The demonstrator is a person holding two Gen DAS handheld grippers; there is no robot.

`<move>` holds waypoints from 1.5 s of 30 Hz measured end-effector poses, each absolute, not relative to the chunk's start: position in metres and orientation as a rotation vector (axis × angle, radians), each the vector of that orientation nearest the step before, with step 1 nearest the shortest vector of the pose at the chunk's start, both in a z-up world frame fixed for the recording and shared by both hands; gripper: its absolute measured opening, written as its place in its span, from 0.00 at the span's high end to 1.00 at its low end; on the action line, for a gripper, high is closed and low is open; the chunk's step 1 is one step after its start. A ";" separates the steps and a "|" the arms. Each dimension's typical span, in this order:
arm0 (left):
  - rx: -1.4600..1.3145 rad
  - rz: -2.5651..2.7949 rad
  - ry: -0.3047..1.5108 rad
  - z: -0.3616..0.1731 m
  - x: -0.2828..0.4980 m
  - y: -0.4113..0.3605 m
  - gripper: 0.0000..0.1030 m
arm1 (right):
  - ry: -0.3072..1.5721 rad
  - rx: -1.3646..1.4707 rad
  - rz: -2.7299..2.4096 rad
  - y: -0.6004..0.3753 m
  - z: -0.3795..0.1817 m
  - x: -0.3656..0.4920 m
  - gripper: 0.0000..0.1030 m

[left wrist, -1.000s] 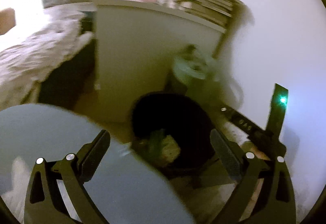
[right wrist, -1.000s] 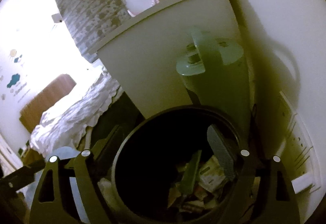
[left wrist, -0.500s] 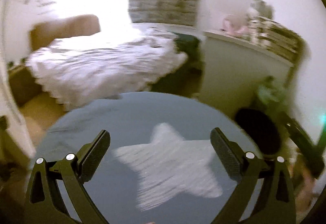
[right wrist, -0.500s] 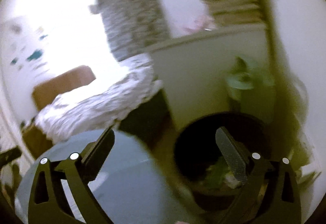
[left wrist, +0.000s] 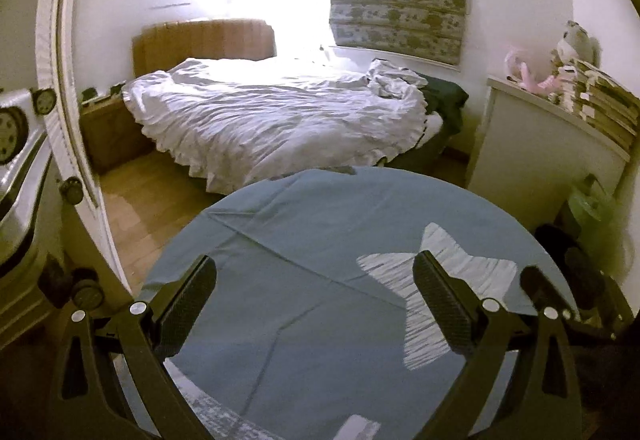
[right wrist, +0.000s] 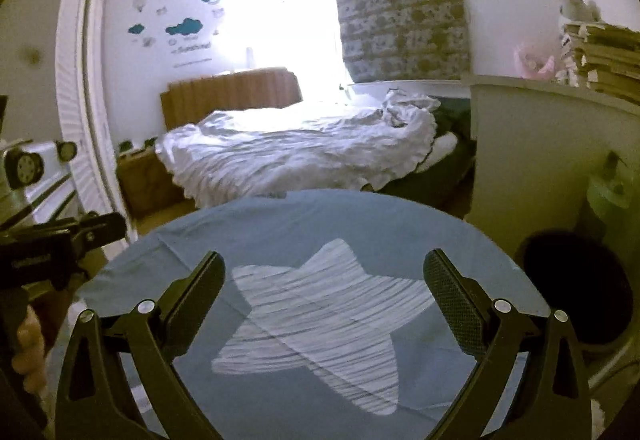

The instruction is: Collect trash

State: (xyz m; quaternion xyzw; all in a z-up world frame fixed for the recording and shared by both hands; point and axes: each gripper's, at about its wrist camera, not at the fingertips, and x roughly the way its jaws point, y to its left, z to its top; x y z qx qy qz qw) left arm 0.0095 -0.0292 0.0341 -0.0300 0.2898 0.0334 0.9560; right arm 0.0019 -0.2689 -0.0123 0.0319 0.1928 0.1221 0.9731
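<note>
A round table with a blue cloth (left wrist: 304, 240) bearing a white star (left wrist: 436, 296) fills the lower part of both views; it also shows in the right wrist view (right wrist: 304, 228). I see no trash on it. A black bin (right wrist: 576, 288) stands on the floor at the right, its dark edge also showing in the left wrist view (left wrist: 560, 240). My left gripper (left wrist: 314, 300) is open and empty above the cloth. My right gripper (right wrist: 324, 296) is open and empty above the star. The left gripper's body (right wrist: 60, 244) shows at the left of the right wrist view.
A bed with a white duvet (left wrist: 272, 120) lies beyond the table. A white cabinet (left wrist: 536, 156) with stacked books (left wrist: 608, 108) and toys stands at the right, a pale green can (right wrist: 608, 192) beside it. A white louvred door (left wrist: 68, 80) is at the left.
Both grippers have swung left and up, away from the black bin with trash in it, and now face the blue table and the bed. Both stay open and empty.
</note>
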 end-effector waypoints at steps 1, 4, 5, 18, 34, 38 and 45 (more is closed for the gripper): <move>-0.065 0.072 0.588 0.033 0.009 -0.027 0.05 | 0.385 0.067 0.244 -0.267 -0.012 0.004 0.05; -0.069 0.075 0.592 0.031 0.008 -0.022 0.05 | 0.380 0.073 0.226 -0.266 -0.012 0.005 0.05; -0.071 0.078 0.593 0.030 0.009 -0.021 0.05 | 0.374 0.076 0.223 -0.266 -0.012 0.005 0.05; -0.077 0.069 0.601 0.026 0.007 -0.019 0.05 | 0.319 0.074 0.221 -0.279 -0.012 -0.007 0.05; -0.082 0.075 0.609 0.024 0.002 -0.022 0.05 | 0.312 0.091 0.215 -0.283 -0.009 -0.010 0.05; -0.087 0.071 0.612 0.024 0.001 -0.023 0.05 | 0.311 0.092 0.209 -0.282 -0.009 -0.011 0.05; -0.081 0.059 0.608 0.025 -0.003 -0.028 0.05 | 0.309 0.101 0.200 -0.283 -0.008 -0.014 0.05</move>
